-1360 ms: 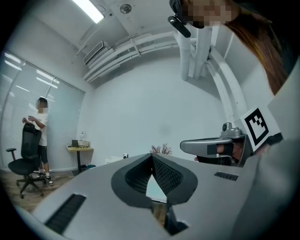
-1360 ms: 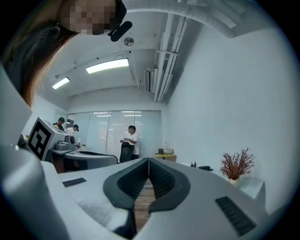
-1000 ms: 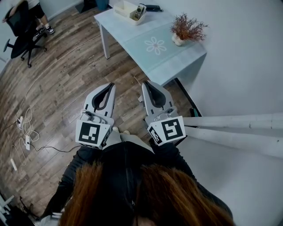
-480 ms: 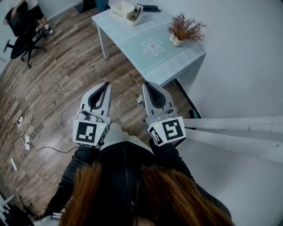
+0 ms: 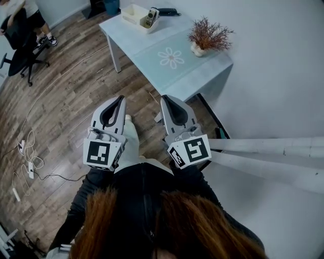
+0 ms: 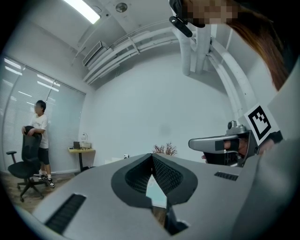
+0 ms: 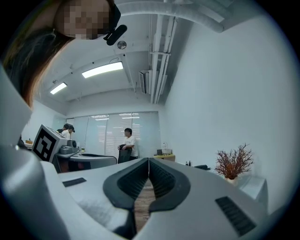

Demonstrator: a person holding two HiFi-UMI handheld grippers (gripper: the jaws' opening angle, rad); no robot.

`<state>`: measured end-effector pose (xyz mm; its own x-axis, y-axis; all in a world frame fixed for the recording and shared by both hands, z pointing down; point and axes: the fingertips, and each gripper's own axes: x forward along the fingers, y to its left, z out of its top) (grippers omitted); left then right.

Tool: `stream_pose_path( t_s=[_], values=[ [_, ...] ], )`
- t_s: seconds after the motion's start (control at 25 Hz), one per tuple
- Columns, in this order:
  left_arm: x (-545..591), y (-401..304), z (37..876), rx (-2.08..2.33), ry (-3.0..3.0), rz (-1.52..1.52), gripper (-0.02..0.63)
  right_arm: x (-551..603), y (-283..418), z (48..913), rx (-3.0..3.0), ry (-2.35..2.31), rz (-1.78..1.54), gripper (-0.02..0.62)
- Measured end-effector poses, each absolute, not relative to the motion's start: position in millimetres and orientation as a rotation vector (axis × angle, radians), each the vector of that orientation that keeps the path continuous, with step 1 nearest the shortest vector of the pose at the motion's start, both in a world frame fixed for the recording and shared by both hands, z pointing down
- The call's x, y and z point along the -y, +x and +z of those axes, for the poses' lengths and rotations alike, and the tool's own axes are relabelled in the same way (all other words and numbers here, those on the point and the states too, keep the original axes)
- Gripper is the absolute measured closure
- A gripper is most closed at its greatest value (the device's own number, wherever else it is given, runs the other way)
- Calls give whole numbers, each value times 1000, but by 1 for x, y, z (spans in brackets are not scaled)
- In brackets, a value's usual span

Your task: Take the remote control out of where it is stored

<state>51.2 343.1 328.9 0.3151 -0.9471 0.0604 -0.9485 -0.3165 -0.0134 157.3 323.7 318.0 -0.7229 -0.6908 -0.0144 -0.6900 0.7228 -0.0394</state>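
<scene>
**Head view, then each tongs view: remote control [image 5: 148, 18] lying in its white tray [image 5: 130, 9]**

Head view: the tray with the remote control is seen at the top of the frame, on the far end of a pale blue table [image 5: 202, 73]. A black object [image 5: 164, 11] lies just beyond the tray, and a potted dry plant [image 5: 208, 35] stands near the table's right edge. The left tongs [image 5: 119, 99] and the right tongs [image 5: 167, 99] are seen side by side at mid-frame, above the wooden floor [image 5: 66, 101]. They point toward the table and are well apart from the tray. An office chair [image 5: 20, 45] is seen at the upper left, and cables [image 5: 28, 152] lie at the left edge.

Left gripper view: the left tongs are clenched tip to tip, with nothing between them. The plant shows just above the tips, the right tongs are seen at the right, and a person [image 6: 40, 133] stands by the chair at the left.

Right gripper view: the right tongs are pressed together and nothing is gripped. The plant is seen at the right of the frame. The remote control cannot be made out in this view.
</scene>
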Motion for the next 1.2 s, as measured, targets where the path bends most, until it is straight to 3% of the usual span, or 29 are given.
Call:
stream_pose_path(
  t_s=[0.4,1.2],
  values=[
    [-263,49,338,1716,2588,93,597,-251,148,330,-2871,-1237,-79,580],
    [-81,-20,322,1579,2665,66,597,-84,62,314,-2862,-1303,-76,580]
  ],
)
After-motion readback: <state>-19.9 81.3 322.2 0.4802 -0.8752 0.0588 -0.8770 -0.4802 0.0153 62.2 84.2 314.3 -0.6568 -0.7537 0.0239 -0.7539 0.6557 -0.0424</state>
